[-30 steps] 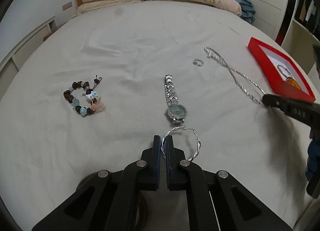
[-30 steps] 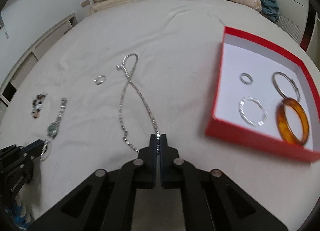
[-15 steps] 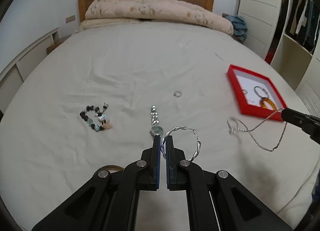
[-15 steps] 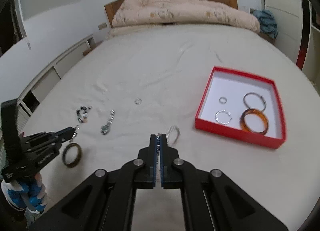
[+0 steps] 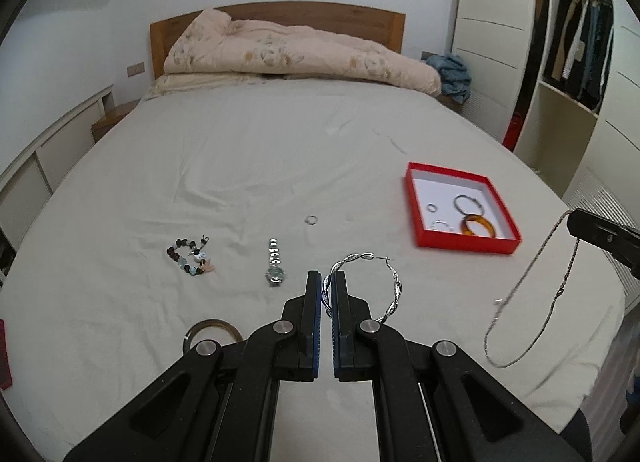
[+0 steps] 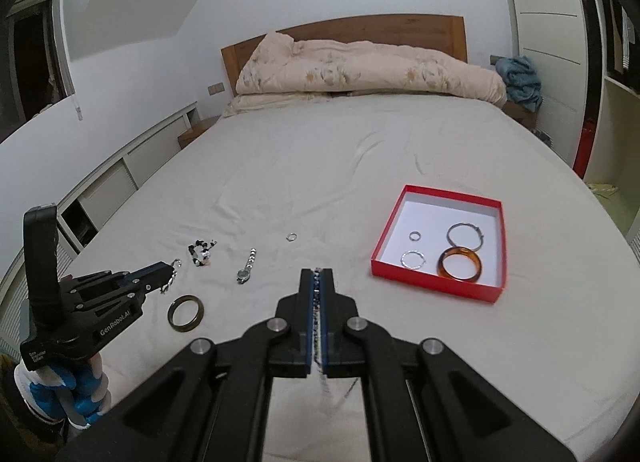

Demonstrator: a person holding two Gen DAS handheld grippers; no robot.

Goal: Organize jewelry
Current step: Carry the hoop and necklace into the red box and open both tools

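Note:
My left gripper (image 5: 326, 278) is shut on a twisted silver hoop (image 5: 394, 290) and holds it above the bed. My right gripper (image 6: 317, 276) is shut on a silver chain necklace (image 5: 524, 282), which hangs in a loop at the right of the left wrist view. A red box (image 6: 440, 286) on the bed holds an amber bangle (image 6: 460, 264), a thin hoop, a twisted ring and a small ring. On the sheet lie a watch (image 5: 275, 266), a beaded bracelet (image 5: 188, 258), a small ring (image 5: 311, 219) and a dark bangle (image 6: 185, 312).
The bed (image 5: 260, 165) is wide, with a folded quilt (image 5: 300, 53) at the headboard. A wardrobe and open shelves (image 5: 568, 73) stand on the right. Low cabinets run along the left wall.
Both grippers have risen and pulled back from the bed. The necklace has left the sheet and now hangs from my right gripper. The hoop has stayed in my left gripper.

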